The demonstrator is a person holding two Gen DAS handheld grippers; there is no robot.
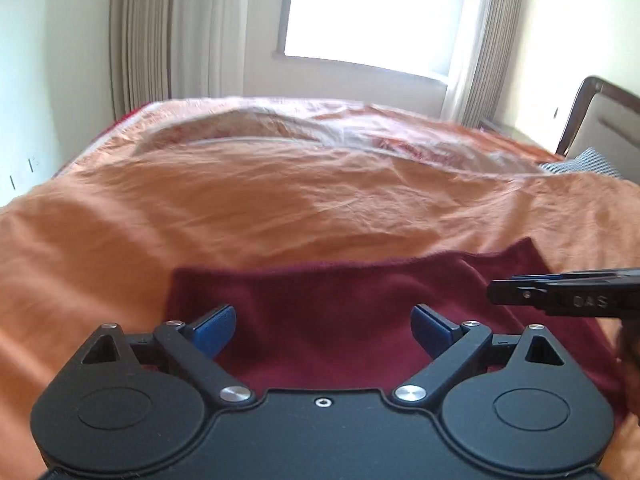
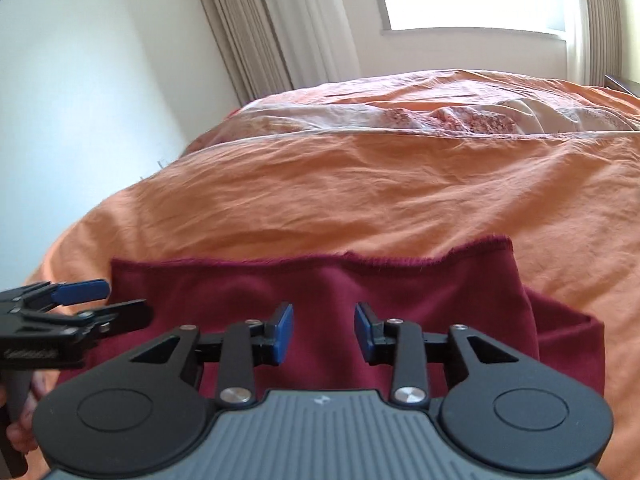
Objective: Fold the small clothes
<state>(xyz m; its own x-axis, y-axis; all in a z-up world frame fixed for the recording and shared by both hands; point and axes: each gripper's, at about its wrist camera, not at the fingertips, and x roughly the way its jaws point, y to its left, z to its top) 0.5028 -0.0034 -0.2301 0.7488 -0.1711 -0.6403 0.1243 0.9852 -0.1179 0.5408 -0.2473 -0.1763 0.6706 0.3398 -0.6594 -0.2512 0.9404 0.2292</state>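
a soft maroon garment (image 1: pixel 320 320), roughly rectangular, lies flat on the wrinkled orange bedsheet (image 1: pixel 240 208) at 6 o'clock; left gripper (image 1: pixel 323 330) gapes wide above it; right gripper (image 2: pixel 324 332) stands narrower, parted, holding nothing

garment (image 2: pixel 340 288): matt fuzzy maroon cloth | bedspread (image 2: pixel 360 192): wrinkled orange cloth | fingers (image 2: pixel 285 330): blue pads

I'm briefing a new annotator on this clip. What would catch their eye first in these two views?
The dark red cloth lies spread on the orange bedspread, right in front of both cameras. Above it hover the left gripper and the right gripper, both open with blue pads, holding nothing. Behind the bed a bright window glares between pale curtains.
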